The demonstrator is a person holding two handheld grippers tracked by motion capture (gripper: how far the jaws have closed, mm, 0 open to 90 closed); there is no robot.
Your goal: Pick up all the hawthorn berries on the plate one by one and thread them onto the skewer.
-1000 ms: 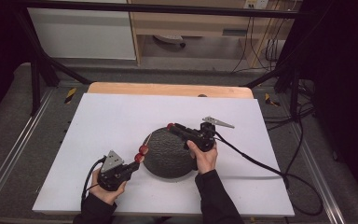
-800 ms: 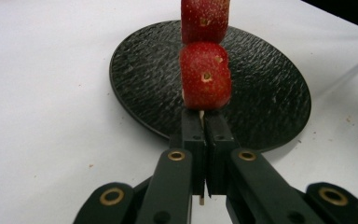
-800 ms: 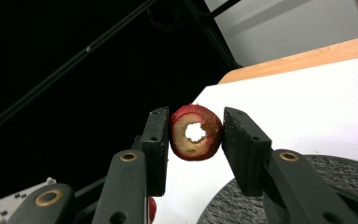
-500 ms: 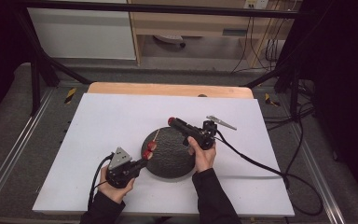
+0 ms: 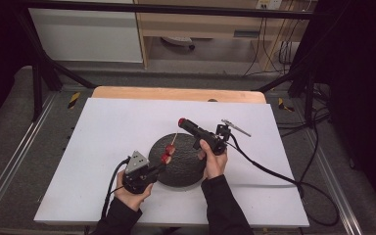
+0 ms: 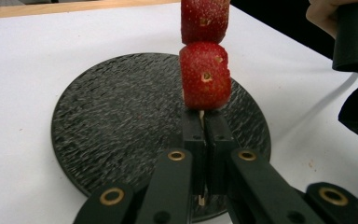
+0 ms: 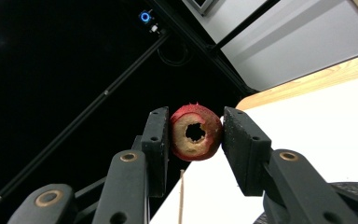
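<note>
Left tool (image 5: 164,164): jaws pressed together on the lower end of a thin wooden skewer (image 6: 201,113), seen in the left gripper view with the stick pinched between the two black pads. Skewer held above the round black slate plate (image 5: 186,171) at mid-surface, carrying two strawberry pieces (image 6: 205,74), one stacked right over the other, the lower one just beyond the pad tips. In the high view, the berries (image 5: 168,152) over the plate's left part, the stick's bare tip (image 5: 175,139) pointing up and away.

Right tool (image 5: 181,122): jaws partly apart, clamped on a third strawberry piece (image 7: 196,132), red outside, pale cut face with a hole through the middle turned toward the camera. Held up off the white surface (image 5: 103,127), just beyond the plate's far edge, near the skewer's tip but apart from it.
</note>
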